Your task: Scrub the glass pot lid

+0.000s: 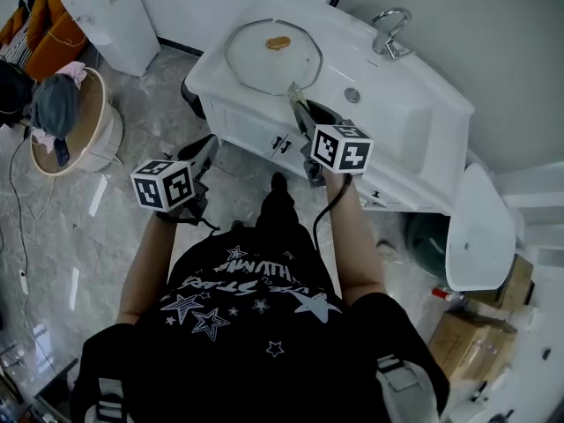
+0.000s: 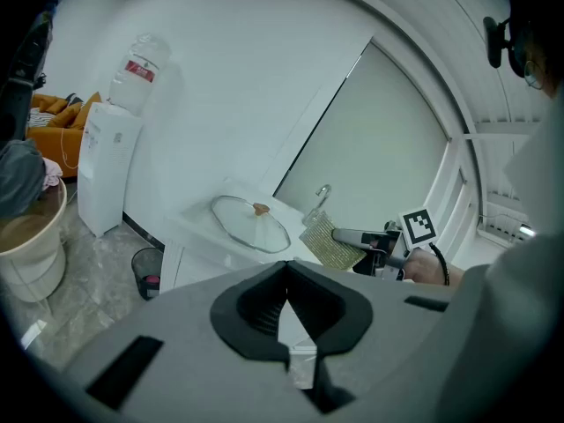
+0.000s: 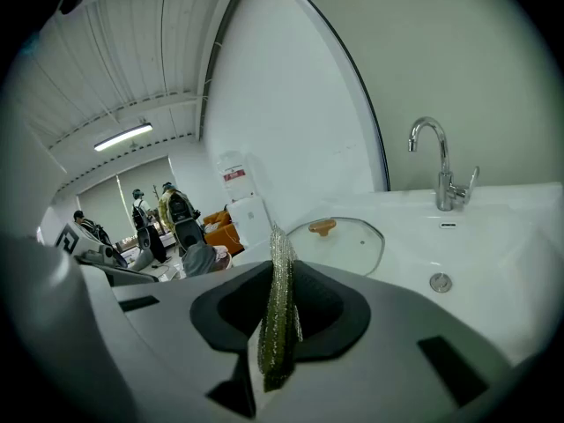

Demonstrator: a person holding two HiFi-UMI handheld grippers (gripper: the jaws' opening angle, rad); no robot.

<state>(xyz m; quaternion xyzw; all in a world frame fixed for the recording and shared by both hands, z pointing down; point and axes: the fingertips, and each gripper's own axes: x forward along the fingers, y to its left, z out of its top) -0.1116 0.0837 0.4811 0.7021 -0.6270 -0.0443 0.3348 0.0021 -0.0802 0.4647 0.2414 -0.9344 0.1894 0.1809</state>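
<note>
Over at the far-from-the-faucet end of the white table (image 1: 414,104), the glass pot lid (image 1: 260,67) is lying flat with its knob facing up, right next to the basin. It's basically round, so there's no long axis to worry about.

The right claw (image 3: 280,289) is clamping down on a scrub pad (image 3: 280,320), and the pad is standing on edge between the jaws with its top sticking out past them. That claw is hovering over the table's front edge, and the lid is sitting just ahead of it and a little to the left, so it's clearly the nearer one.

The left claw (image 2: 286,302) is looking closed with nothing in it, hanging out over the floor off the table's front edge, well apart from the lid.

I'm guessing the pad isn't touching glass yet.
</note>
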